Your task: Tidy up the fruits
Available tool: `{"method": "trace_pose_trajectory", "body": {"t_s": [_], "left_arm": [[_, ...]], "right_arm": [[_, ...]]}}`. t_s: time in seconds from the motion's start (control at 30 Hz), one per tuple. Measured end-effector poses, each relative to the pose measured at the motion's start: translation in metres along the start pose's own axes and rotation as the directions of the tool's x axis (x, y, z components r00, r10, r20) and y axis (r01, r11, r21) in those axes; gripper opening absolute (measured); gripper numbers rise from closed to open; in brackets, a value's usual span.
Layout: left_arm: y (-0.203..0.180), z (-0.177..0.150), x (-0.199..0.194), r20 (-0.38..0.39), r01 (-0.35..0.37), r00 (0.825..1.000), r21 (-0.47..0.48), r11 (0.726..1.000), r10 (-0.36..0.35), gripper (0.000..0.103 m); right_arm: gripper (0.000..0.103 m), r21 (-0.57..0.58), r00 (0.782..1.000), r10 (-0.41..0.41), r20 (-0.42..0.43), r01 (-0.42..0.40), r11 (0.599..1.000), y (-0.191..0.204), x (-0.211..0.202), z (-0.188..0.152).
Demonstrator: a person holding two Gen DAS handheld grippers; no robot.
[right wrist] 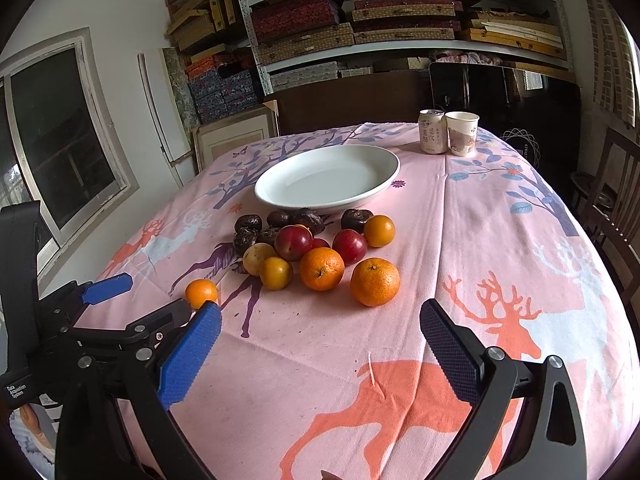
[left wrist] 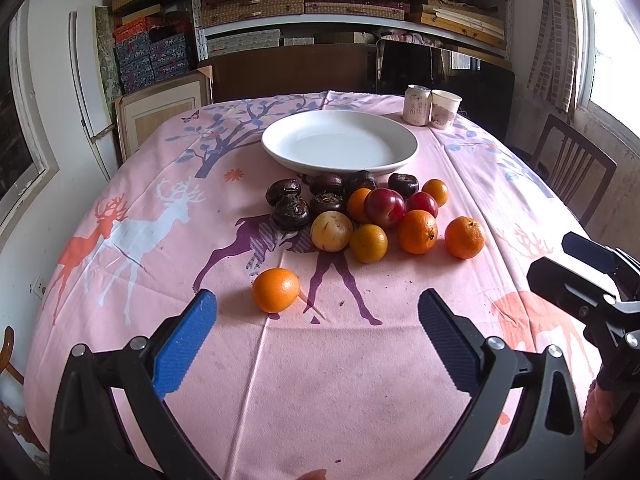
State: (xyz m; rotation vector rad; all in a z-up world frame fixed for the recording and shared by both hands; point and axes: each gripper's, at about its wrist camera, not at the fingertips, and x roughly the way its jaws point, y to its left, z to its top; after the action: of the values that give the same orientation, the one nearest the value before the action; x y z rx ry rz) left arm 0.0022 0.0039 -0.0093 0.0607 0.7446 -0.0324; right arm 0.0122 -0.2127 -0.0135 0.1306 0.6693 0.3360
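A white plate (left wrist: 340, 162) (right wrist: 320, 196) sits bare at mid-table on the pink deer cloth. Just in front of it lies a cluster of fruit: dark brown fruits (left wrist: 290, 212) (right wrist: 248, 224), red plums (left wrist: 384, 207) (right wrist: 293, 242), a yellowish plum (left wrist: 331, 232) (right wrist: 258, 258) and several oranges (left wrist: 417, 231) (right wrist: 322, 269). One orange (left wrist: 275, 289) (right wrist: 201, 293) lies apart, nearest my left gripper (left wrist: 318, 304), which is open above the cloth. My right gripper (right wrist: 320, 316) is open too, short of another orange (right wrist: 375, 281).
A drink can (left wrist: 416, 105) (right wrist: 432, 132) and a paper cup (left wrist: 444, 109) (right wrist: 461, 134) stand at the table's far right. Wooden chairs (left wrist: 572, 168) (right wrist: 616, 200) flank the right side. Shelves of boxes fill the back wall. The cloth near both grippers is bare.
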Motion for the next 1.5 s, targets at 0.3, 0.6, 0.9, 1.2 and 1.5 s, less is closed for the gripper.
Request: {"method": "trace_pose_trajectory", "body": {"t_s": [0.3,0.6,0.9,1.2,1.5], "left_arm": [[-0.0011,-0.0018,0.0025,-0.015,0.002,1.0,0.005,1.0,-0.002,0.099],[-0.0013,-0.0012,0.0034,-0.022,0.002,1.0,0.002,1.0,-0.002,0.099],[-0.0011,-0.0015,0.0032,-0.022,0.003,1.0,0.002,1.0,-0.003,0.099],[-0.0008,-0.0019,0.0035,-0.023,0.003,1.0,0.002,1.0,-0.003,0.099],[-0.0009,-0.0022,0.0034,-0.024,0.003,1.0,0.002,1.0,-0.003,0.099]], "right_arm": [[0.1,-0.002,1.0,0.004,-0.005,-0.004,1.0,0.0024,0.0007,-0.0001],[0.1,0.001,1.0,0.009,-0.003,-0.009,1.0,0.0031,0.0008,-0.0005],[0.1,-0.004,1.0,0.011,-0.006,-0.011,1.0,0.0034,-0.0005,-0.0004],[0.1,-0.01,1.0,0.014,-0.003,-0.014,1.0,0.0046,-0.0027,0.0006],[0.1,-0.013,1.0,0.016,-0.001,-0.016,1.0,0.0059,-0.0035,0.001]]}}
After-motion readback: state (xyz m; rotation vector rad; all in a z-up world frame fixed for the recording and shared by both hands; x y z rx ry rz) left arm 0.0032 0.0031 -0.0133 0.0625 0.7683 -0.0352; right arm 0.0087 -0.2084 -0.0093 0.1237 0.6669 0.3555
